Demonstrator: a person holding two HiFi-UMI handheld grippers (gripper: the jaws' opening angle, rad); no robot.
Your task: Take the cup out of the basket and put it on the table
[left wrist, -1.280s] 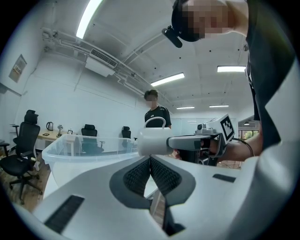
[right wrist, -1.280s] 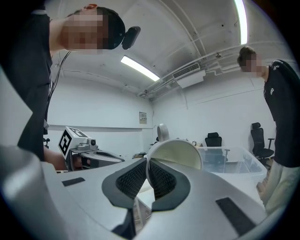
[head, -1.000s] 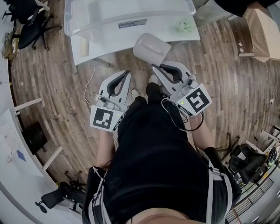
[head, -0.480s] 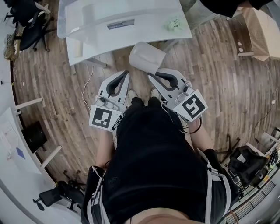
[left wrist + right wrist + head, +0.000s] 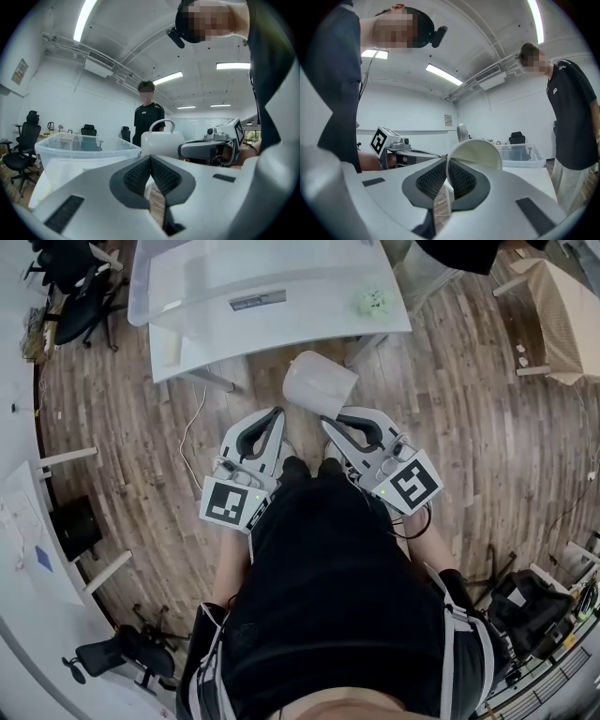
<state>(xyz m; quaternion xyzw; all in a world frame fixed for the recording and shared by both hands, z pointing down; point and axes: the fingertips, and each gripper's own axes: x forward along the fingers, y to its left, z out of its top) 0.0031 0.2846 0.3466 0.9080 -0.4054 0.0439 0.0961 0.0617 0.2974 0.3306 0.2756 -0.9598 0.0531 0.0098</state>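
My right gripper (image 5: 328,420) is shut on the rim of a white cup (image 5: 319,382), which it carries tilted over the wooden floor just short of the white table (image 5: 309,329). In the right gripper view the pads (image 5: 457,178) pinch the cup's wall (image 5: 476,157). Beside it, my left gripper (image 5: 278,413) is shut with nothing between its jaws (image 5: 150,161). The left gripper view shows the cup (image 5: 161,143) with its handle on top, and the right gripper (image 5: 206,149) behind it. A clear plastic basket (image 5: 262,277) stands on the table.
A small green object (image 5: 373,302) lies on the table's right part. A person in black (image 5: 147,117) stands beyond the basket (image 5: 84,150). Office chairs (image 5: 75,296) stand at the left, a white desk (image 5: 28,549) curves along the lower left.
Both grippers have moved forward together toward the table, the right one still carrying the cup. The table's near edge now lies closer to the cup.
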